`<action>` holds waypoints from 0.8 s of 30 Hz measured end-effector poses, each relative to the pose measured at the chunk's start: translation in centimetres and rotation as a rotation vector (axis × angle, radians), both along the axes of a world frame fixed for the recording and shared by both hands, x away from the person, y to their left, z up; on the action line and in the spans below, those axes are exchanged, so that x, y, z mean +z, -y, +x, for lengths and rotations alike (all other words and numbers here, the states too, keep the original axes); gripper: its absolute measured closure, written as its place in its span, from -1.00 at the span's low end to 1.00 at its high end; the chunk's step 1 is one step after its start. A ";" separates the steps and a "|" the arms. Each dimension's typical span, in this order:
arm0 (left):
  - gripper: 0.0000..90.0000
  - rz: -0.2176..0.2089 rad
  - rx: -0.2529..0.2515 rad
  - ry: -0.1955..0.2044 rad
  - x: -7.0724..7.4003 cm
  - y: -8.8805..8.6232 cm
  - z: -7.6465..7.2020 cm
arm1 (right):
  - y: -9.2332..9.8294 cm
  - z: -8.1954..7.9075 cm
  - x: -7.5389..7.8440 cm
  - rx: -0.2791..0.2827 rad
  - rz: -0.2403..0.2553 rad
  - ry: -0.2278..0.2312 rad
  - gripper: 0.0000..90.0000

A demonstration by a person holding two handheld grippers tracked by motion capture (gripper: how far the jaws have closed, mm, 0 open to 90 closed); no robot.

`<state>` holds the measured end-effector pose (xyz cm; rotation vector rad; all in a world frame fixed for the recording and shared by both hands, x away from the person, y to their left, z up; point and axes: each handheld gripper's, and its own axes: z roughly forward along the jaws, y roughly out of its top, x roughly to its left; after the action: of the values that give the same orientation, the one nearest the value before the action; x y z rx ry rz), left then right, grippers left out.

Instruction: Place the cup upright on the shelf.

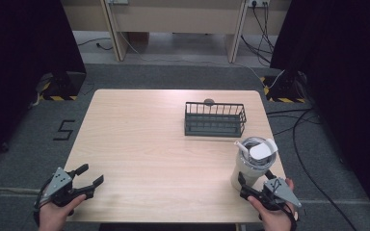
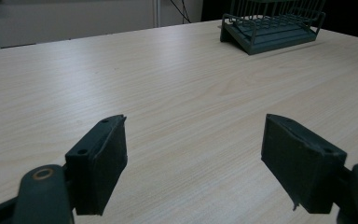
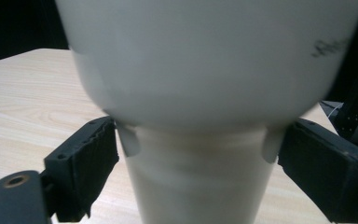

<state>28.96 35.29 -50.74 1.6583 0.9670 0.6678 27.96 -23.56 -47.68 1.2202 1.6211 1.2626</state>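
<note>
A white tumbler with a lid and a straw stands near the table's right front corner. My right gripper is open, with one jaw on each side of the tumbler's narrow lower part. In the right gripper view the tumbler looms close, and the right gripper has its pads just beside the tumbler's base, with a thin gap at each side. My left gripper is open at the table's left front corner with nothing between its jaws; the left gripper shows above bare wood.
A dark wire basket stands at the back right of the wooden table, also seen as the basket far off. A small dark round object lies behind it. Cables run over the floor at the right.
</note>
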 end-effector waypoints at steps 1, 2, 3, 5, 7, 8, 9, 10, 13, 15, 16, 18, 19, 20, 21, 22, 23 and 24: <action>-0.52 0.000 0.000 0.000 0.0 0.0 0.0 | 0.0 0.4 0.0 0.005 -0.003 -0.001 -0.77; -0.52 0.000 0.000 0.000 0.0 0.0 0.0 | -0.1 0.6 0.0 0.005 -0.004 -0.001 -0.78; -0.52 0.000 0.000 -0.001 0.0 0.0 0.0 | -0.1 0.6 0.0 0.005 -0.004 -0.001 -0.78; -0.52 -0.001 0.000 -0.001 0.0 0.0 0.0 | -0.2 1.0 0.0 0.008 -0.012 0.004 -0.80; -0.52 0.000 -0.001 -0.002 0.0 0.0 0.0 | -0.3 1.4 0.0 0.009 -0.021 0.007 -0.83; -0.52 0.000 -0.002 -0.002 0.0 0.0 0.0 | -0.4 1.5 0.0 0.011 -0.015 0.007 -0.84; -0.52 0.000 -0.002 -0.002 0.0 0.0 0.0 | -0.4 1.7 0.0 0.013 -0.024 0.013 -0.85; -0.52 0.000 -0.003 -0.002 0.0 0.0 0.0 | -0.4 1.8 -0.1 0.013 -0.025 0.012 -0.85; -0.52 0.000 -0.003 -0.004 0.0 0.0 0.0 | -0.6 2.3 -0.1 0.017 -0.028 0.015 -0.86; -0.52 0.000 -0.002 -0.004 0.0 0.0 0.0 | -0.6 2.7 -0.1 0.021 -0.030 0.025 -0.86; -0.52 0.000 -0.002 -0.004 0.0 0.0 0.0 | -0.7 2.8 -0.1 0.023 -0.028 0.026 -0.86; -0.52 0.000 -0.002 -0.005 0.0 0.0 0.0 | -0.8 3.0 -0.2 0.020 -0.019 0.044 -0.83; -0.52 -0.001 -0.002 -0.005 -0.1 0.0 0.0 | -0.8 3.1 -0.2 0.018 -0.017 0.051 -0.82; -0.51 -0.001 -0.002 -0.005 -0.1 0.0 0.0 | -0.7 3.0 -0.4 0.017 -0.006 0.054 -0.80; -0.51 -0.002 -0.003 -0.006 -0.1 0.0 0.0 | -0.7 3.0 -0.4 0.017 -0.006 0.054 -0.80; -0.51 0.000 -0.004 -0.006 -0.1 0.0 0.0 | -0.7 3.0 -0.4 0.015 -0.009 0.058 -0.79; -0.51 0.000 -0.005 -0.007 -0.1 0.0 0.0 | -0.7 3.0 -0.4 0.015 -0.009 0.058 -0.79; -0.51 0.001 -0.005 -0.006 -0.1 0.0 0.0 | -0.7 3.0 -0.4 0.015 -0.009 0.057 -0.79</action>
<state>28.99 35.26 -50.80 1.6641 0.9667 0.6603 30.93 -22.84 -48.05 1.1588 1.5961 1.2859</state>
